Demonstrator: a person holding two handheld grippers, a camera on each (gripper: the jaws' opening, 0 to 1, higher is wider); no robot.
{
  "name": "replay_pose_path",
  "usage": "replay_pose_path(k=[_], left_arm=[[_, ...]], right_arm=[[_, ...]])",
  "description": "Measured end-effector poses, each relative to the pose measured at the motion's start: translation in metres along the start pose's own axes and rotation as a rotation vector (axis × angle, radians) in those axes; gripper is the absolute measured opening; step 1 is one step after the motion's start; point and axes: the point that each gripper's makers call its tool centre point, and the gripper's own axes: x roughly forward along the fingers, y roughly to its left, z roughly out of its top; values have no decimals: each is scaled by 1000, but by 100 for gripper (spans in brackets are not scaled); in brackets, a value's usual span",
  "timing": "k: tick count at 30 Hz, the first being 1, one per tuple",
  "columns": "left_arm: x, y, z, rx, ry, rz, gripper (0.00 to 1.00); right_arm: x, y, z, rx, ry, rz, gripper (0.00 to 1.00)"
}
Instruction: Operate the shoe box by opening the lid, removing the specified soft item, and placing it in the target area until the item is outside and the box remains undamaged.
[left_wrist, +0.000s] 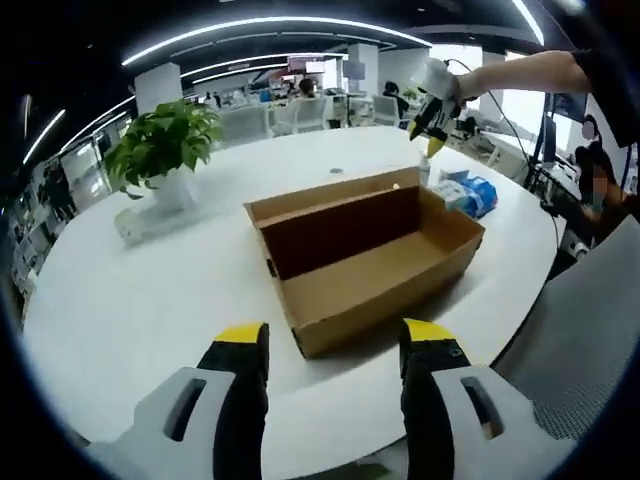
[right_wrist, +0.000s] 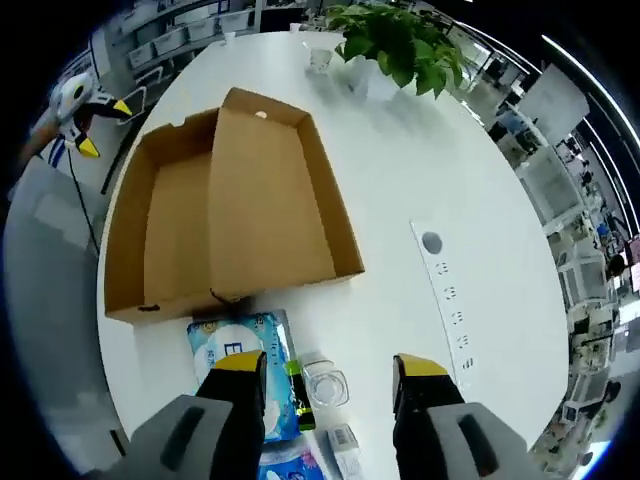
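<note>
Shoe box (left_wrist: 365, 258) open (seemingly empty)

A white round table (right_wrist: 420, 160) is seen carrying an open cardboard shoe box (right_wrist: 230, 215), a potted plant (right_wrist: 395, 45), a blue wipes pack (right_wrist: 240, 350), a small clear glass (right_wrist: 325, 385) and a flush socket strip (right_wrist: 450, 300).

The left gripper view looks low across the worktop (left_wrist: 120, 300) at the open shoe box (left_wrist: 365, 255) from near its long side, while the right gripper view looks steeply down on the same shoe box (right_wrist: 225, 215) from beyond its opposite side, both catching the potted plant (left_wrist: 160, 145) beyond it.
</note>
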Motion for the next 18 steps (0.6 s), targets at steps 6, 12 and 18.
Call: replay_pose_path(k=[6, 12, 18], left_arm=[[8, 12, 0, -53, 10, 50, 39], [16, 24, 4, -135, 3, 87, 29], [25, 27, 5, -172, 23, 105, 24]], right_arm=[[2, -3, 14, 128, -70, -24, 45], [2, -17, 30, 238, -144, -85, 40], [6, -25, 40, 315, -189, -117, 36]])
